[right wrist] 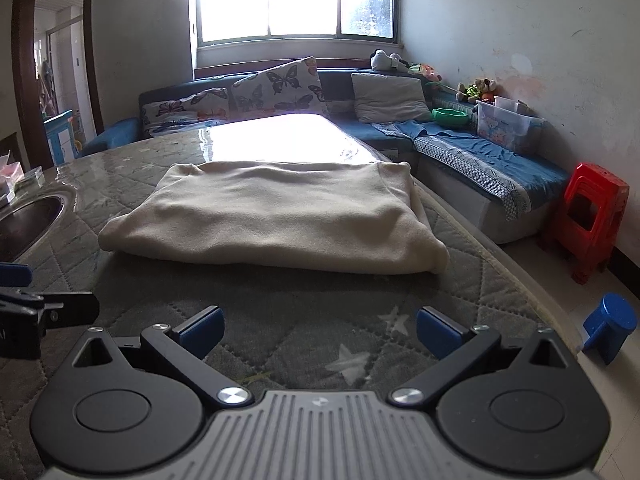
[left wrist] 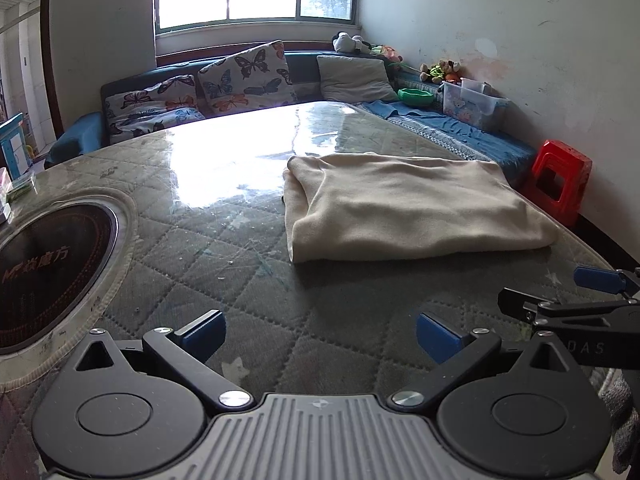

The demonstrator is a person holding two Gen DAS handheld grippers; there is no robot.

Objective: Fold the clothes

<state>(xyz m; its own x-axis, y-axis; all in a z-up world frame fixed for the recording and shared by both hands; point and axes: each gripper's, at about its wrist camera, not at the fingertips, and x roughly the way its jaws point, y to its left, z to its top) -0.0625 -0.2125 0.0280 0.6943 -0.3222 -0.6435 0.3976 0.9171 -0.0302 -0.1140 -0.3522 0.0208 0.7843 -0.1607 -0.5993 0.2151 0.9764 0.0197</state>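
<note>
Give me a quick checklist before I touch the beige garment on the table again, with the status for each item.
1. Left gripper open and holding nothing: ok.
2. Right gripper open and holding nothing: ok.
3. Beige garment lies folded and flat on the quilted table cover: ok.
4. Both grippers apart from the garment, bare cover between: ok.
5. Garment fully on the table, away from the round cooktop: ok.
6. Layers underneath lined up: cannot tell, hidden by the top layer.
</note>
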